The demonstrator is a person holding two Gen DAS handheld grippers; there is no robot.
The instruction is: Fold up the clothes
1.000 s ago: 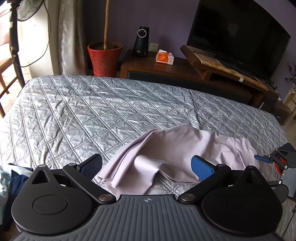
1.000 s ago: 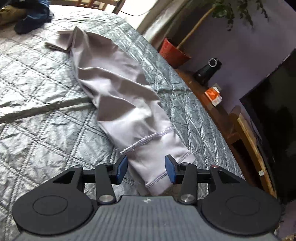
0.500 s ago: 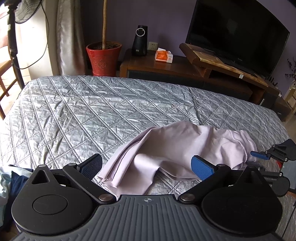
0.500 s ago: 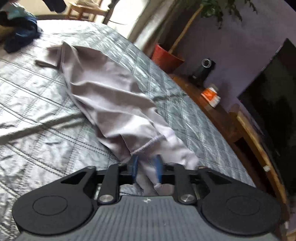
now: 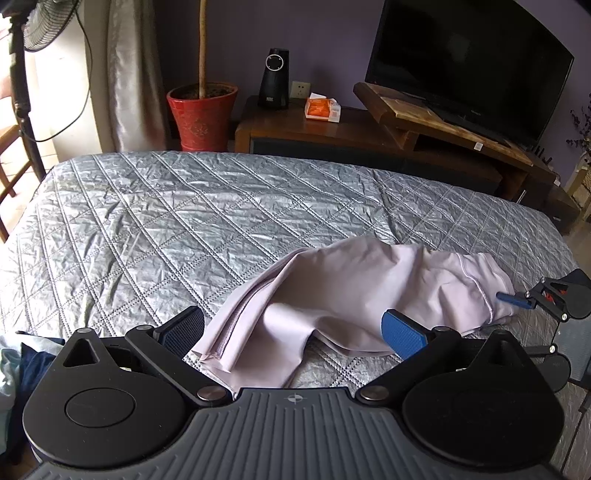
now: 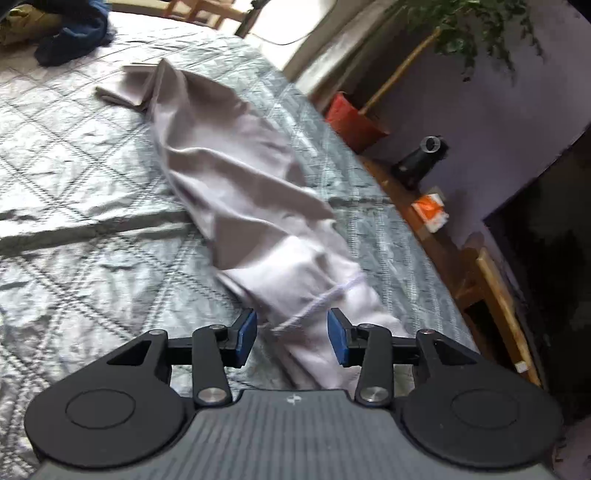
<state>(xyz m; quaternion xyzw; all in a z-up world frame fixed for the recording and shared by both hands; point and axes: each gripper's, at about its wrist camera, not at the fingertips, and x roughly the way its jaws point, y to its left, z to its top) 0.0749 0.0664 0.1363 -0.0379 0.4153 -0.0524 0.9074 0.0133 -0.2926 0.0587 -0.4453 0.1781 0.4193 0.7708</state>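
Observation:
A pale lilac garment (image 5: 369,284) lies crumpled in a long strip on the grey quilted bedspread (image 5: 184,221). My left gripper (image 5: 291,328) hovers wide open over its near, folded end, both pads clear of the cloth. The right gripper's finger (image 5: 511,298) shows at the garment's stitched hem on the right. In the right wrist view the garment (image 6: 229,177) runs away from my right gripper (image 6: 291,338). Its jaws are opening, and the hem end lies between the blue pads without being pressed.
A heap of dark blue clothes (image 6: 70,33) sits at the bed's corner, also by my left gripper (image 5: 22,369). Beyond the bed stand a red plant pot (image 5: 201,114), a wooden TV bench (image 5: 332,125) with a television (image 5: 469,62), and a fan (image 5: 33,37).
The right gripper's jaws narrowed onto the hem half a second ago and now stand wider apart again. The hem end has shifted slightly. The left gripper has stayed put.

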